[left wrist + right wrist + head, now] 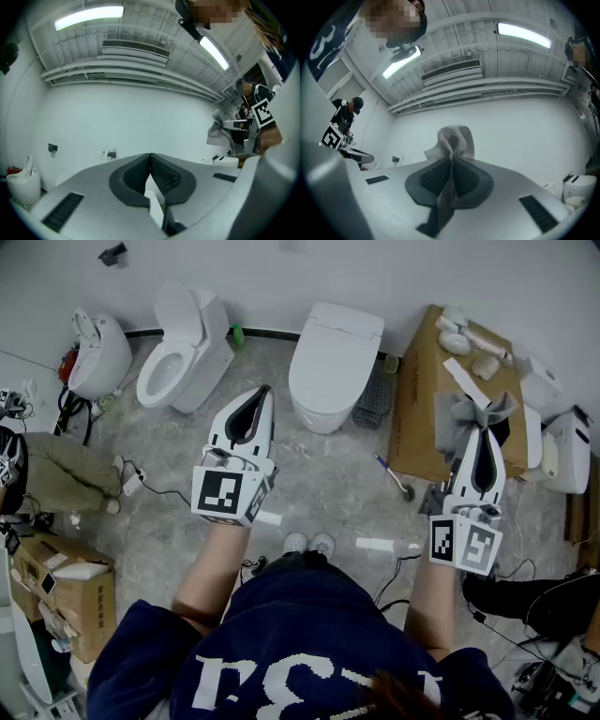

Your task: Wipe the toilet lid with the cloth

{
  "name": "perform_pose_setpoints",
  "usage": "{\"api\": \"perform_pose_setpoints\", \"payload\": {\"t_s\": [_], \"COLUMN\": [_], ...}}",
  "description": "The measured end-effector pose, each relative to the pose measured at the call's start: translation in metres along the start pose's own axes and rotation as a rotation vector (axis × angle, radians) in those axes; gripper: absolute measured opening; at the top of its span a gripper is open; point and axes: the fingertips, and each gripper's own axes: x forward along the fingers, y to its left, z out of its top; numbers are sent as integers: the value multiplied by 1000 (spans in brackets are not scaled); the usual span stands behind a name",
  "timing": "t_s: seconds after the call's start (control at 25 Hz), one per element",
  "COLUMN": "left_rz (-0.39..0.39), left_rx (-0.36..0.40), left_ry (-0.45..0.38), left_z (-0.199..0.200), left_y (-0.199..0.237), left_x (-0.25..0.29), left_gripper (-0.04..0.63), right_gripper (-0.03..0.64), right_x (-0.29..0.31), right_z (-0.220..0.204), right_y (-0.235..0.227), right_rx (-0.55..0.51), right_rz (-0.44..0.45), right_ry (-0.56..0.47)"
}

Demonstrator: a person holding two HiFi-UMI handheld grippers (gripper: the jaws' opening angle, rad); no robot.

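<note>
- The floor (319, 474) is grey marbled stone, with thin dark cables (164, 491) trailing across it.
- A plain white wall (375, 273) runs along the far side, with a dark skirting strip at its foot.
- An open-lidded toilet (183, 348) stands against that wall, with another white fixture (98, 352) to its left.
- A large cardboard box (417, 418) stands at the right and a smaller cardboard box (89, 606) at the lower left.
- Overhead, strip lights (89, 18) glow beside a slatted air vent (136, 47).

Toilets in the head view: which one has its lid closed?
The middle toilet, beside the cardboard box, lid down; the left toilet shows an open bowl.
</note>
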Motion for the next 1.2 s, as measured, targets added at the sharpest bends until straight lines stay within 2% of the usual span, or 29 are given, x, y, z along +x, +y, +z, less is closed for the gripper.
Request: {"api": "perform_pose_setpoints", "payload": {"t_s": [0.12,0.68,1.0,1.2], "left_rz": [3,56,39,14], "left_rx": [-1,-5,-30,-40], "left_ry": [4,6,-9,-43], "left_z": [-2,-4,-28,-32], "left_y": [-8,-5,43,92], "left_x": [3,34,100,161], "left_gripper": [20,20,20,20], "right_gripper": [32,35,35,35], "right_x": [-8,24,97,171], "right_z": [-8,-26,-57,-73], "right_y": [-12,-30,-15,5], "right_rx": [53,107,90,21], "right_rz": [9,42,39,48], "right_ry": [-17,-14,-16,-20]}}
